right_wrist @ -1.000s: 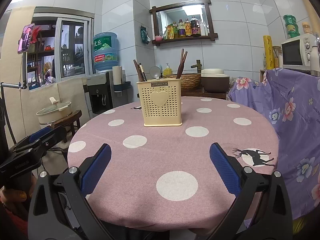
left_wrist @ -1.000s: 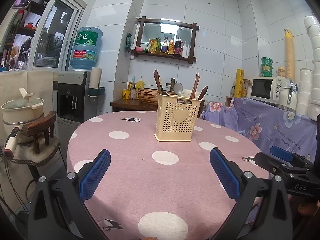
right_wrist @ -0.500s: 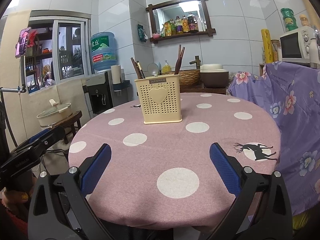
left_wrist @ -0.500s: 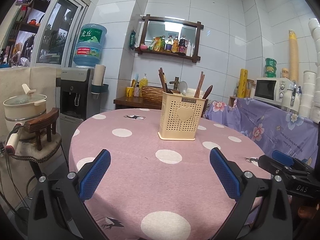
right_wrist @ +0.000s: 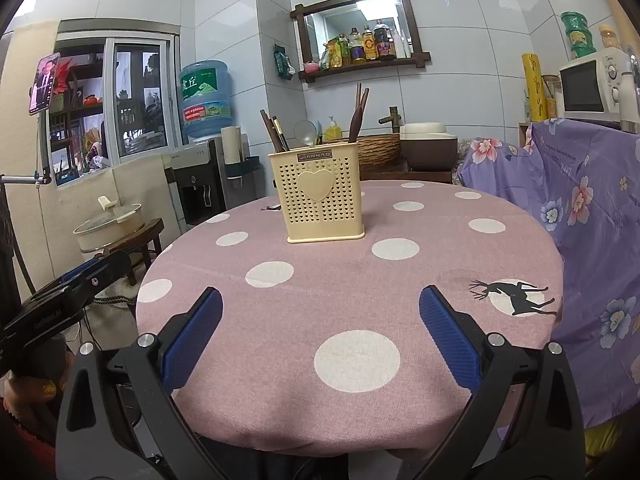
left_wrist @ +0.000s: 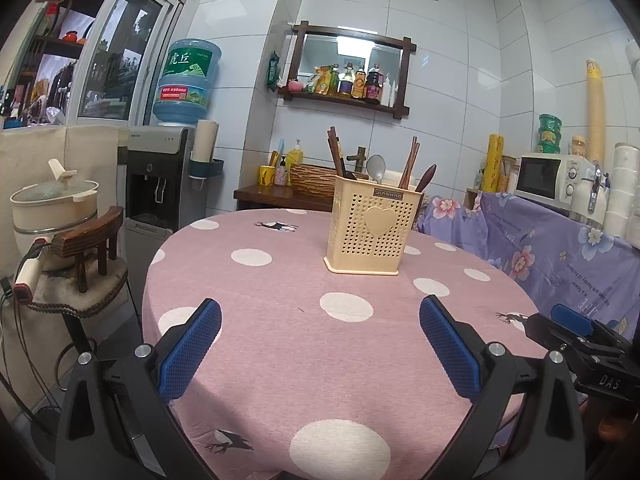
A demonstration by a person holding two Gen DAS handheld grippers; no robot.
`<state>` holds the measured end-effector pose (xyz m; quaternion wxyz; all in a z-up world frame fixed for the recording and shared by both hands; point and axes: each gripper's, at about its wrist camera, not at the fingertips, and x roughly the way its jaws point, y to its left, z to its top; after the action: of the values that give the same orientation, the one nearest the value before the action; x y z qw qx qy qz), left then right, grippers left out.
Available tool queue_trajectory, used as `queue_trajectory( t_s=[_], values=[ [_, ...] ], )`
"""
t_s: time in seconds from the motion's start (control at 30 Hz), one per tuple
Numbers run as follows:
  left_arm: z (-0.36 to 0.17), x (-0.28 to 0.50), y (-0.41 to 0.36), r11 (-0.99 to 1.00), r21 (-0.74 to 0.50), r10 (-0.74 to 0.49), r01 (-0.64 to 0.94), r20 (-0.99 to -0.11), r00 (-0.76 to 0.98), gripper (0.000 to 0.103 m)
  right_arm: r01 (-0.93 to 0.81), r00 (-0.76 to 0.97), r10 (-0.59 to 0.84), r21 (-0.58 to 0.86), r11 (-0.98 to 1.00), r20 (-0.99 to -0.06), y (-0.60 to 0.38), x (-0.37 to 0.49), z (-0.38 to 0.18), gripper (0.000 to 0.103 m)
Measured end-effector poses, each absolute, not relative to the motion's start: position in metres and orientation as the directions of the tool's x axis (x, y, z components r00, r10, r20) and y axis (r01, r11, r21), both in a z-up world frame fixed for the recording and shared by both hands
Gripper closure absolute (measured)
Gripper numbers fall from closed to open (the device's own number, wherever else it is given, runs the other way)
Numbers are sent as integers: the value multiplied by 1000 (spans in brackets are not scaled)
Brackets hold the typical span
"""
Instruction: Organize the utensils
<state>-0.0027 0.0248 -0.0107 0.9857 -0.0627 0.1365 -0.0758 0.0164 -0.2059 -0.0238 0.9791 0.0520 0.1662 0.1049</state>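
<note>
A cream perforated utensil holder (left_wrist: 372,232) with a heart on its front stands upright near the far side of the round table (left_wrist: 280,332); it also shows in the right wrist view (right_wrist: 322,196). Dark chopsticks (left_wrist: 336,152), a metal spoon (left_wrist: 376,168) and wooden utensils (left_wrist: 410,164) stick out of its top. My left gripper (left_wrist: 320,344) is open and empty over the table's near edge. My right gripper (right_wrist: 320,336) is open and empty, also near the front edge. Each gripper shows at the side of the other's view.
The table wears a pink cloth with white dots. A stool with a pot (left_wrist: 52,200) and a water dispenser (left_wrist: 160,184) stand at the left. A purple flowered cover (left_wrist: 560,240) with a microwave (left_wrist: 556,178) lies at the right. A wall shelf (left_wrist: 348,80) holds bottles.
Both grippers have drawn back and lowered slightly, so the holder sits higher in both views. Nothing was picked up or released.
</note>
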Motion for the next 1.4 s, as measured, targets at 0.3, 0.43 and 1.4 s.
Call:
queue_trajectory(
  t_s=[0.3, 0.43, 1.4],
  values=[
    [-11, -3, 25, 983, -129, -161, 130, -260, 952, 5, -187, 922, 222, 139, 973, -316, -207, 16, -24, 6],
    [-12, -2, 25, 983, -132, -160, 129, -265, 951, 5, -189, 921, 223, 133, 973, -320, -206, 16, -25, 6],
    [-17, 3, 24, 985, -126, -156, 122, -306, 939, 5, -184, 912, 222, 140, 973, -345, -206, 22, -30, 6]
  ],
)
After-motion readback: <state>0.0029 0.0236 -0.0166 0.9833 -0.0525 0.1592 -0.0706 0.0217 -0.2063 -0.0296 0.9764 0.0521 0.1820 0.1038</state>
